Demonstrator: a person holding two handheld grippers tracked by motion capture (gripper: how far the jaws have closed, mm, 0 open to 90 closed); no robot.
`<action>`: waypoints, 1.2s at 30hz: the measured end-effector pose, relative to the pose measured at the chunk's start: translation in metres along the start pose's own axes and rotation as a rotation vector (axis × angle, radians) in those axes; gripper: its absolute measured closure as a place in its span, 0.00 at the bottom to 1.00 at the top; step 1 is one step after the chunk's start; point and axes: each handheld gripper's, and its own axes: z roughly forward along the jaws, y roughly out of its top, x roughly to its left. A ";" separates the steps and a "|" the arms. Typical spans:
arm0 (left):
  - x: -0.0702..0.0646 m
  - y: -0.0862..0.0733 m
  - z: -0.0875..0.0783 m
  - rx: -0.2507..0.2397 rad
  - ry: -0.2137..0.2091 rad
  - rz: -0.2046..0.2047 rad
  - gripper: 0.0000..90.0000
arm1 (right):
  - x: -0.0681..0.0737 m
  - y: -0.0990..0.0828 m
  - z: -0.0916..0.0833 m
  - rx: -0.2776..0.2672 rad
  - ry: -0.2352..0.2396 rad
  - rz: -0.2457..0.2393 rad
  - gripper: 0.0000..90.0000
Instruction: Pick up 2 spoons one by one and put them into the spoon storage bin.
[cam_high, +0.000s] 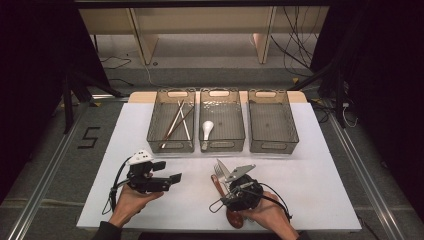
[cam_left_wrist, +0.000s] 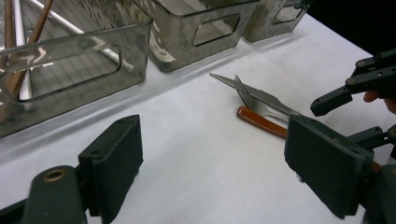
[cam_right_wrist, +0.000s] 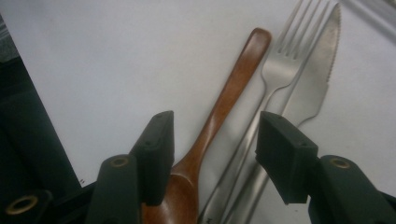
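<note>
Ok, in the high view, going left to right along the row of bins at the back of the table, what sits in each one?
Left bin with chopsticks → middle bin with a white spoon → right bin, nothing seen inside.

Three bins stood in a row at the 12 o'clock side of the table (cam_high: 310, 165). The left bin (cam_high: 171, 121) held chopsticks (cam_high: 177, 122) lying lengthwise. The middle bin (cam_high: 222, 120) held a ladle-type spoon (cam_high: 207, 129) near its 6 o'clock end. The right bin (cam_high: 272, 121) stood beside it at 3 o'clock. Toward 6 o'clock of the middle bin, a wooden spoon (cam_right_wrist: 224, 102), a fork (cam_right_wrist: 280, 70) and a knife (cam_right_wrist: 317, 79) lay side by side on the table, spoon at 9 o'clock, knife at 3 o'clock. The right gripper (cam_right_wrist: 212, 149) stood over the spoon and fork, the left gripper (cam_high: 167, 172) well apart at 9 o'clock.
</note>
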 end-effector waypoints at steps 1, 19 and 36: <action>0.000 -0.001 0.000 -0.001 -0.004 0.001 0.21 | 0.001 0.001 0.002 0.009 0.003 0.000 0.54; 0.004 -0.011 -0.010 -0.022 0.012 -0.013 0.21 | 0.010 0.009 0.023 0.137 -0.011 -0.020 0.71; 0.006 -0.015 -0.013 -0.014 0.020 -0.013 0.21 | 0.022 0.018 0.027 0.164 -0.031 -0.060 0.90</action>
